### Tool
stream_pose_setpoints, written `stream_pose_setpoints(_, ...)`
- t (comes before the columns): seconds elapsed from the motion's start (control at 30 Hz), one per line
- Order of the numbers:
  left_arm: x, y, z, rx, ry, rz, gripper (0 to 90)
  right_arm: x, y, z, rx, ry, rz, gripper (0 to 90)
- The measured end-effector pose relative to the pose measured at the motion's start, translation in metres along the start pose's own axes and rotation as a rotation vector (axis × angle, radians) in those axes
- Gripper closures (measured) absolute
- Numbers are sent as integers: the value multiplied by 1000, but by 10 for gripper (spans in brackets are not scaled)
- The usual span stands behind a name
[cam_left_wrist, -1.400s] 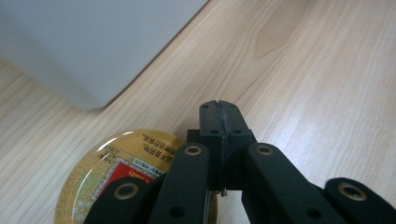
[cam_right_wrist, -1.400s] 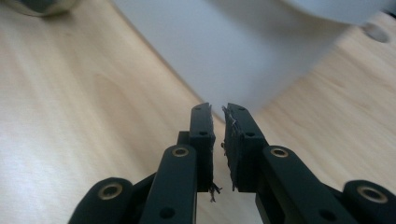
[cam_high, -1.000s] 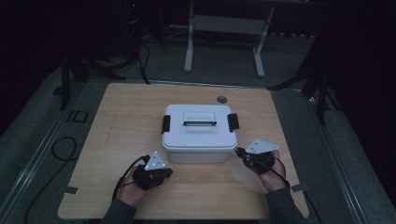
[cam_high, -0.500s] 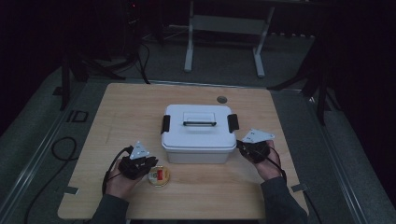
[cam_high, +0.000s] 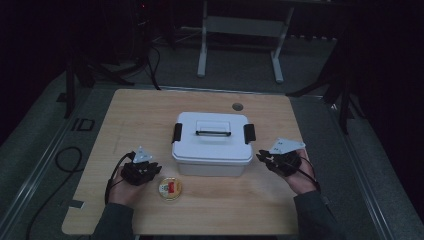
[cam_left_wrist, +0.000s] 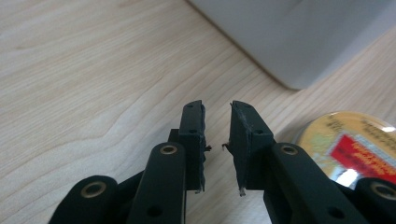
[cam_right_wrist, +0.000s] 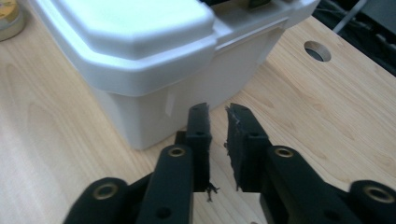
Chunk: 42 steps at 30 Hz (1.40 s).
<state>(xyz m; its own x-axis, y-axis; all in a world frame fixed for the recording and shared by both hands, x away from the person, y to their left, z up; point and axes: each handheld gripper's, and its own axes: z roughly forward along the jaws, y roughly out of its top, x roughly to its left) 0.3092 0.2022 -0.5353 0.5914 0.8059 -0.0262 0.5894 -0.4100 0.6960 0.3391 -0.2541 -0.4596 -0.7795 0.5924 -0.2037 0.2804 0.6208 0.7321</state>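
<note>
A white lidded box with black side latches and a top handle stands at the table's middle. A small round yellow tin with a red label lies on the wood in front of its left corner. My left gripper rests just left of the tin, its jaws a narrow slit apart with nothing between them. In the left gripper view the tin lies to the right and the box corner ahead. My right gripper points at the box's right end, jaws nearly together and empty.
The wooden table has a round hole behind the box. Cables trail off its left side over the dark floor. A metal stand is beyond the far edge. The tin also shows at the right gripper view's top left.
My left gripper has drawn back to the left, and the tin that lay under it now lies uncovered on the table. The right gripper has shifted slightly outward beside the box.
</note>
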Motion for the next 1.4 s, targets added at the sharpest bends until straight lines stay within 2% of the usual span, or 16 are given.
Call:
stream_pose_setpoints(0.23,3,-2,6,14,-3,-5,715,-10,20,-20,24,16,-32,704)
stream_pose_setpoints(0.43,4,-2,8,27,-7,-8,687,-15,44,-28,46,16,-86,654)
stream_pose_setpoints(0.57,5,-3,10,37,-10,-15,662,-22,58,-29,71,32,-103,643)
stream_pose_setpoints(0.7,6,-3,12,48,-11,-18,644,-28,69,-29,87,38,-136,633)
stream_pose_setpoints(0.87,6,-4,14,61,-14,-21,630,-31,82,-27,96,73,-173,624)
stream_pose_setpoints(1.27,8,-5,14,51,-34,-37,615,-22,112,-9,157,122,-289,620)
stream_pose_setpoints(1.4,9,-5,14,48,-38,-40,614,-21,119,-5,171,136,-311,620)
